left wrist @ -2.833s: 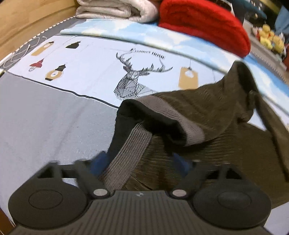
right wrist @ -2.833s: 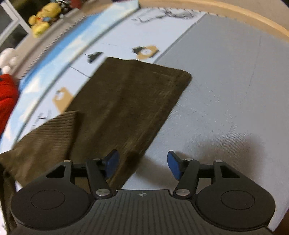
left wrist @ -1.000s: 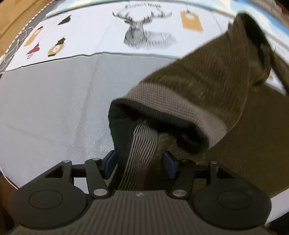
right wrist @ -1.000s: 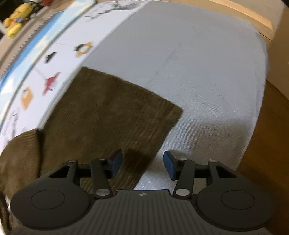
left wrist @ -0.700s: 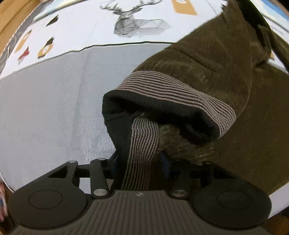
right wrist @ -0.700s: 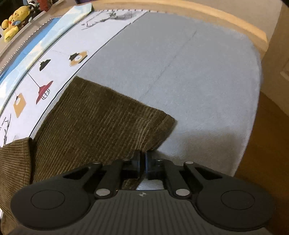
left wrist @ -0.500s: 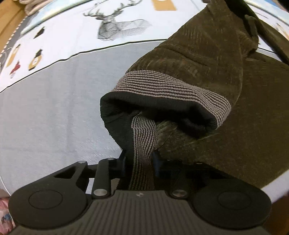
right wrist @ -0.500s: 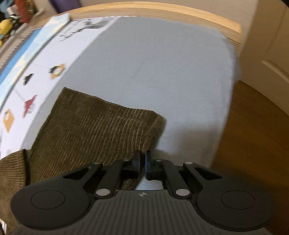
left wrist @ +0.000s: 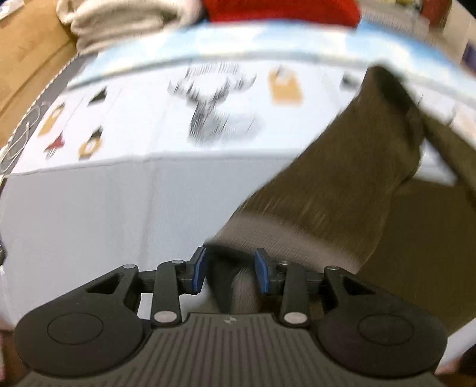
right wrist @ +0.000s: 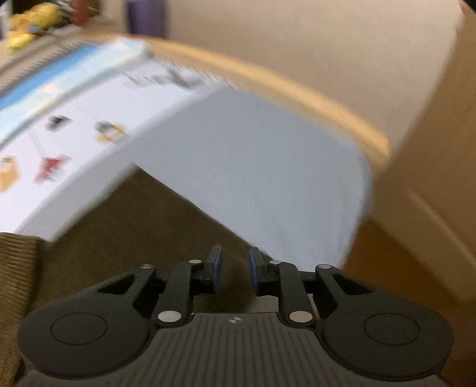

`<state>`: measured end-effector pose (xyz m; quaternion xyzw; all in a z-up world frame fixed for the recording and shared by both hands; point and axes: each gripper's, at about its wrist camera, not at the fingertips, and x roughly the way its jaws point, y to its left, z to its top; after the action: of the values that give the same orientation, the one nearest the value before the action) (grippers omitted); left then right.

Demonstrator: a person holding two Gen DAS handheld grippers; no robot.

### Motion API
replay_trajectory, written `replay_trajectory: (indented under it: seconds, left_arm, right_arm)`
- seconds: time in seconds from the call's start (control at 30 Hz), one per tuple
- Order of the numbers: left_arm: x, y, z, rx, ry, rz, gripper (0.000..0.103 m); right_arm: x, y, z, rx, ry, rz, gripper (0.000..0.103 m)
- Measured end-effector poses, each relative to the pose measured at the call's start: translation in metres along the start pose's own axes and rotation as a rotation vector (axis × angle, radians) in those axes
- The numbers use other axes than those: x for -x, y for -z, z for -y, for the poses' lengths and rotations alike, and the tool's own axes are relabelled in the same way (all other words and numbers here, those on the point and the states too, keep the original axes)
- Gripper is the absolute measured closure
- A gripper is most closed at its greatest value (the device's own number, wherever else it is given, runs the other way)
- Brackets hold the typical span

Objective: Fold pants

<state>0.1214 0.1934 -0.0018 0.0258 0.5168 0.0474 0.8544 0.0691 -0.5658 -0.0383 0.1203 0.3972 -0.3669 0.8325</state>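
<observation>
Left gripper (left wrist: 229, 274): jaws spread, blue pads either side of the ribbed grey waistband (left wrist: 285, 242) of the brown corduroy pants (left wrist: 342, 178), not pressing it. Right gripper (right wrist: 233, 272): jaws parted by a narrow gap, the pants hem (right wrist: 166, 226) lying between them; you have no pinch here either, as far as the blur lets you judge.

Pants lie on the printed bedsheet (left wrist: 119, 193), waist end near left, one leg running off to the right; far back sit a red blanket (left wrist: 282, 10) and a folded beige blanket (left wrist: 125, 18).

Handling, as a judgement: corduroy is soft, limp and fairly heavy for cloth, so it will sag and drag between your two holds. The pile grips the pads well. Take the waistband through its thick ribbed edge, both layers, and the hem at its corner, so neither layer slips free.
</observation>
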Motion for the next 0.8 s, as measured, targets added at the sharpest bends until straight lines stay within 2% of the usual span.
replay_trajectory:
  seconds: [0.07,0.17,0.27,0.33,0.37,0.43,0.63,0.8]
  left_arm:
    - [0.003,-0.004,0.015,-0.044,0.044,0.025,0.059]
    - [0.001,-0.004,0.05,-0.193,0.06,0.049,0.048]
    - [-0.007,0.001,0.088,-0.337,0.056,0.044,0.039]
    - [-0.02,0.004,0.106,-0.405,0.045,0.019,0.038]
    - [-0.024,0.009,0.114,-0.435,0.037,0.003,0.038]
    - [-0.034,0.012,0.13,-0.489,0.017,-0.019,0.038]
    - [-0.051,0.015,0.153,-0.582,-0.029,-0.059,0.038]
    - [-0.064,0.011,0.162,-0.629,-0.056,-0.075,0.038]
  right_arm:
    - [0.017,0.002,-0.027,0.123,-0.14,0.068,0.07]
    - [0.035,0.017,-0.08,0.35,-0.316,0.122,0.066]
    - [0.05,0.039,-0.13,0.542,-0.469,0.11,0.064]
    - [0.059,0.053,-0.157,0.655,-0.535,0.092,0.06]
    - [0.063,0.061,-0.169,0.708,-0.551,0.088,0.054]
    - [0.068,0.075,-0.193,0.822,-0.568,0.101,0.05]
    - [0.083,0.104,-0.244,1.012,-0.605,0.073,0.044]
    - [0.072,0.123,-0.271,1.133,-0.576,0.053,0.043]
